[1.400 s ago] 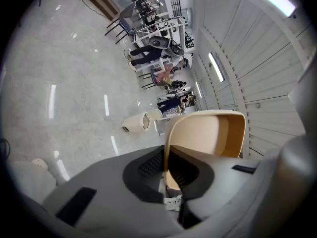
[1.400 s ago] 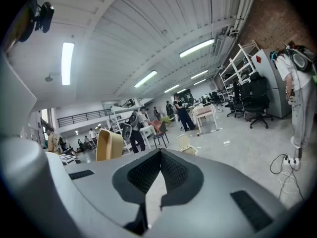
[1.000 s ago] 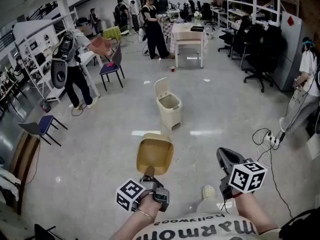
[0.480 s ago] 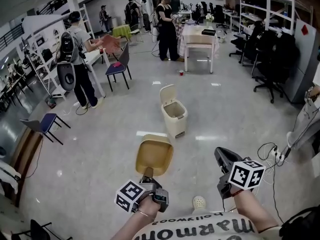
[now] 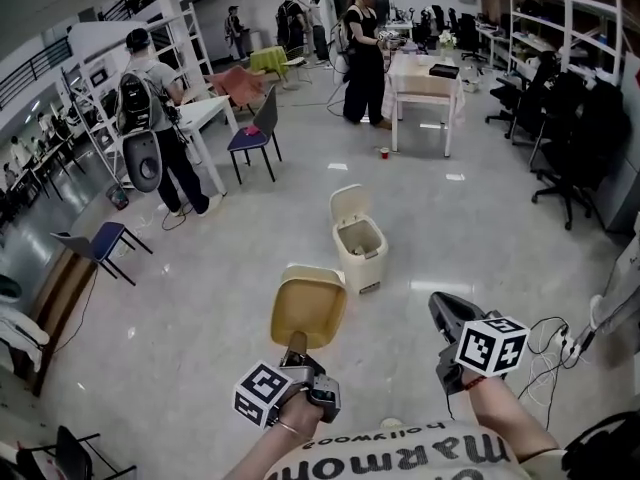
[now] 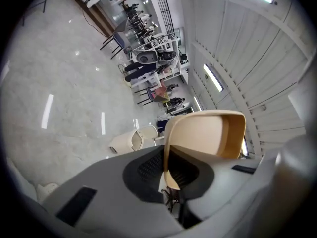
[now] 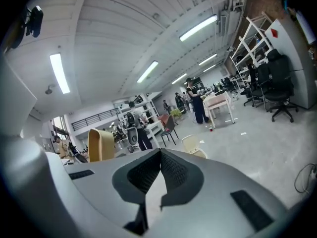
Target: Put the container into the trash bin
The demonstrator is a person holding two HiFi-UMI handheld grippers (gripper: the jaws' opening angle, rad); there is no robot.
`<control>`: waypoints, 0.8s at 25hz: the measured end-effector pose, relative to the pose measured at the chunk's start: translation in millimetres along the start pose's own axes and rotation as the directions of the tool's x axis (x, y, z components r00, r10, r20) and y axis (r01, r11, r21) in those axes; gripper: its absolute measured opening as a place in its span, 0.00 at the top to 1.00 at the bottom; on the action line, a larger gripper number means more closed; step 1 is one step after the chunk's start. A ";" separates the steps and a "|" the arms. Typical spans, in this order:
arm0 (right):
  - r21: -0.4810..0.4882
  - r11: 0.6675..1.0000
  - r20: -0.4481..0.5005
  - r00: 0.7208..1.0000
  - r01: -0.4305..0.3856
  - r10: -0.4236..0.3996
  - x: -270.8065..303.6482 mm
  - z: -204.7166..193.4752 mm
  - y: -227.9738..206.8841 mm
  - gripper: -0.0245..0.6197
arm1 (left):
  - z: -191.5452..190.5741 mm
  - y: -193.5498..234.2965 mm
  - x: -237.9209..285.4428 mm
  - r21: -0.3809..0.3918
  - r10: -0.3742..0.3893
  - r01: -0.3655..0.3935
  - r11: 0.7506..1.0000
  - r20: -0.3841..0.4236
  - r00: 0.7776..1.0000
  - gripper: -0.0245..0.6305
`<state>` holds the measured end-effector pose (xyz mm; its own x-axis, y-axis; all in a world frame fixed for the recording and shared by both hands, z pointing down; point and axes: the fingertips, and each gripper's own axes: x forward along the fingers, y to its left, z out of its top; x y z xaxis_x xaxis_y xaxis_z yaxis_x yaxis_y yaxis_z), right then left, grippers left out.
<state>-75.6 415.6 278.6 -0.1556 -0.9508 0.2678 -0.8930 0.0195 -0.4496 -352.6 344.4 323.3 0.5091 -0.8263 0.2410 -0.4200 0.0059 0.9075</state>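
Container (image 5: 310,308) held in the air, short of the open trash bin (image 5: 362,268)

A tan, rounded-square container is carried above the pale, shiny floor (image 5: 200,298) of a large workroom. It hangs on the holder's side of the trash bin, near it but clearly apart, not over the opening. Its hollow side shows from above.

The left gripper (image 5: 297,346) holds the container by its lower edge. Its dark ribbed fingers (image 6: 148,168) are clamped on the thin wall, one pad on each face. In the left gripper view the container rises straight out of that grip, with the trash bin small behind it.

The right gripper (image 5: 447,310) is level with the left one, to the right of the trash bin's line and well short of it. Its fingers are together at the tips with nothing between them.

The trash bin is cream, stands on the floor, and its lid (image 5: 347,205) is tipped up and back. Beyond it lies a small red cup (image 5: 384,153), then a white bench (image 5: 425,76). Far left of the trash bin stands a person with a backpack (image 5: 150,108).
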 end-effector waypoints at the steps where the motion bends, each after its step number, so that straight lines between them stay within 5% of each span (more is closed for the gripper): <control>1: -0.003 1.000 -0.004 1.000 -0.007 0.007 5.4 4.5 -6.4 0.96 | 0.2 -3.2 5.9 -0.006 -0.003 0.003 1.000 0.025 1.000 0.96; 6: -0.014 0.999 -0.017 0.999 -0.040 0.040 31.9 16.8 -35.8 0.96 | -2.0 -10.8 35.0 0.013 -0.013 0.011 1.000 0.086 0.996 0.96; 20: 0.076 0.996 -0.121 0.991 -0.054 0.063 79.3 -8.0 -83.0 0.96 | -20.2 11.3 68.9 0.012 0.111 -0.112 0.994 0.060 0.992 0.96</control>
<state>-17.2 341.1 344.0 -0.2615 -0.9035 0.3396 -0.8485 0.0475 -0.5270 -307.1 298.9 357.0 0.4136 -0.8527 0.3191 -0.4831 0.0916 0.8708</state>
